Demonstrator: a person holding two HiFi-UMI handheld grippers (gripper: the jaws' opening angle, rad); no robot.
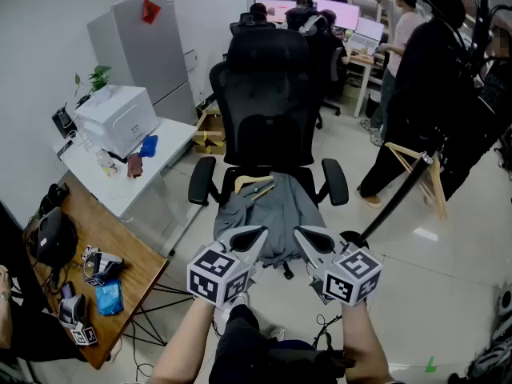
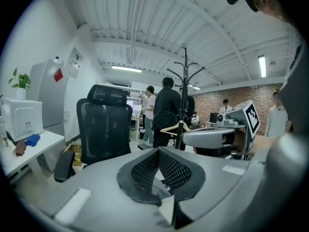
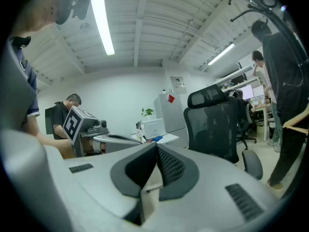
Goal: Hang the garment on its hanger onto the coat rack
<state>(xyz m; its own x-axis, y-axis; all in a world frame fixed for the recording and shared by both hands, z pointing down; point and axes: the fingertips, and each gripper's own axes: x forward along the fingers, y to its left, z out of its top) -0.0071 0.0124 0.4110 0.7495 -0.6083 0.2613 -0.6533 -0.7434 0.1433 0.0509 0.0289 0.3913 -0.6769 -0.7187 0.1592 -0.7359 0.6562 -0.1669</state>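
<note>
A grey garment [image 1: 264, 214] on a wooden hanger [image 1: 254, 184] lies crumpled on the seat of a black office chair [image 1: 268, 94]. The black coat rack [image 1: 400, 190] stands to the right, its pole slanting up to a dark coat [image 1: 448, 78]. My left gripper [image 1: 253, 235] and right gripper [image 1: 307, 235] hover side by side just in front of the seat. Both are shut with nothing between the pads and neither touches the garment. In the left gripper view the coat rack [image 2: 184, 81] rises behind the chair [image 2: 104, 124]. The chair [image 3: 217, 124] also fills the right of the right gripper view.
A white desk [image 1: 172, 138] with a printer [image 1: 120, 118] and a wooden table [image 1: 136, 262] line the left. A grey cabinet [image 1: 144, 46] stands at the back left. Several people stand or sit at desks behind the chair. A wooden frame [image 1: 420, 166] leans by the rack.
</note>
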